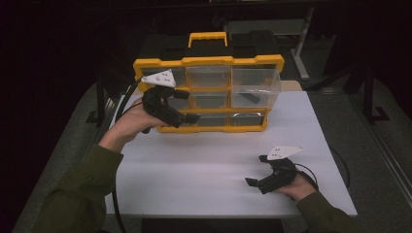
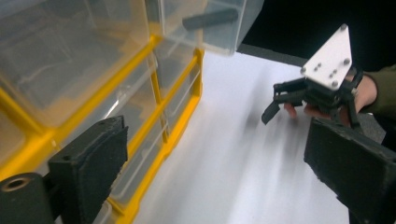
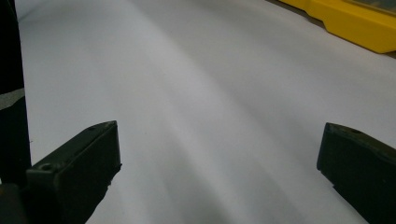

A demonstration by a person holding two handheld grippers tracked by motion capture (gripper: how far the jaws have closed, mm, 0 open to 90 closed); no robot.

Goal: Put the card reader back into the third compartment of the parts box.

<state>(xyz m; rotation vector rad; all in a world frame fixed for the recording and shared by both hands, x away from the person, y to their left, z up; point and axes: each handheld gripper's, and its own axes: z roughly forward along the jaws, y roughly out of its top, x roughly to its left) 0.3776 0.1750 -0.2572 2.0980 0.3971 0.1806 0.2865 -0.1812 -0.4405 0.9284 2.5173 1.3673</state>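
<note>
A yellow organiser case (image 1: pixel 209 61) with clear drawers stands upright at the back of the white table (image 1: pixel 218 160). Its right-hand drawer (image 1: pixel 255 80) sticks out toward me, and a dark oblong piece (image 1: pixel 250 97) lies in it. My left gripper (image 1: pixel 188 106) hovers in front of the case's lower left drawers, open with nothing between its pads. The left gripper view has the left gripper (image 2: pixel 219 154) open beside the yellow frame (image 2: pixel 140 56), with the dark piece (image 2: pixel 210 18) above. My right gripper (image 1: pixel 256 170) rests open near the front right, also open in its own view (image 3: pixel 219 158).
A yellow carry handle (image 1: pixel 208 36) tops the case, with black boxes behind it. The table's front edge runs close to my right hand. Cables trail from both grippers. A corner of the yellow case (image 3: pixel 355 23) appears in the right gripper view. Dark floor surrounds the table.
</note>
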